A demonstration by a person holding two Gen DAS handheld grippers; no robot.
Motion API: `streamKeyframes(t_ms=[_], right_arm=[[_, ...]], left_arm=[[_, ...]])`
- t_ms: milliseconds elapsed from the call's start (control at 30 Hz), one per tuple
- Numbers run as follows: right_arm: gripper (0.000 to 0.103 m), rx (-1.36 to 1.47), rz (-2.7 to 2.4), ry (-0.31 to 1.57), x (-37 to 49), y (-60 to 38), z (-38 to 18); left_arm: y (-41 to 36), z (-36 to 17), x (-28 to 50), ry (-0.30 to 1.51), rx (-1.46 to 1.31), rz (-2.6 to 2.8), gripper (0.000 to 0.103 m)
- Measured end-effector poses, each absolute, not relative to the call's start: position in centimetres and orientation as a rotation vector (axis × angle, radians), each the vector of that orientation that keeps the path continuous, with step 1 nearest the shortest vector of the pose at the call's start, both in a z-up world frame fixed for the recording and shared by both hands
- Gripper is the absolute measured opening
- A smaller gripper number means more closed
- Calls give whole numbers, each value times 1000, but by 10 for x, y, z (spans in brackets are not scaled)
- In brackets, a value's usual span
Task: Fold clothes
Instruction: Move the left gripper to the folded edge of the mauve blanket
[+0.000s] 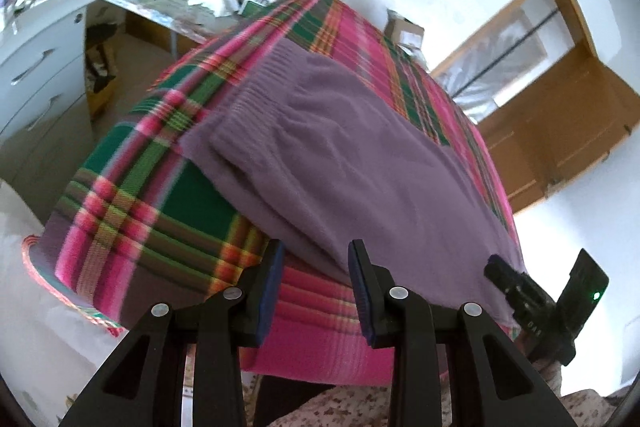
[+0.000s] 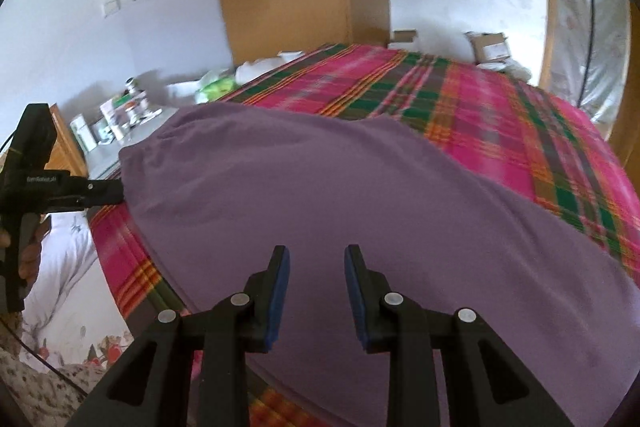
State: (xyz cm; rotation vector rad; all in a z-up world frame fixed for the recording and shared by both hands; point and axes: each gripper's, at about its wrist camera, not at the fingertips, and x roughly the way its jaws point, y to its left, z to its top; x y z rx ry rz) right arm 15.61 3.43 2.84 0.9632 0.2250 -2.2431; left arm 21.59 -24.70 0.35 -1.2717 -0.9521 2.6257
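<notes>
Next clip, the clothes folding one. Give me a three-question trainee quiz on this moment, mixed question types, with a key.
1. True or false: the purple sweater lies on a plain white sheet.
2. Multiple choice: the left gripper is A) open, B) shut on the sweater, C) out of view.
3. Fill in: in the left wrist view, the sweater's ribbed hem points toward the ___ edge of the bed.

Key
1. False: it lies on the plaid blanket.
2. A; the right gripper is open too, nothing between its fingers.
3. Far.
</notes>
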Motion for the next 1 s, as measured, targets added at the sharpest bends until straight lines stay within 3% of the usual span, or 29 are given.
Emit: streamKeyframes(t_ms=[467,700,800,1000], right_arm=[[29,884,-1966,274,162,-57,35],[36,858,-1817,349,170,-124,30],[44,802,-1805,413,178,-148,28],[45,807,-1755,472,186,-178,22]], left_arm=[[-282,3,213,-1124,-1200,2698,34],[-291,3,220,-1207,-1171,2696,34],[-299,5,224,-1261,-1134,2702,34],[-312,4,223,-1339,-1121,2706,34]])
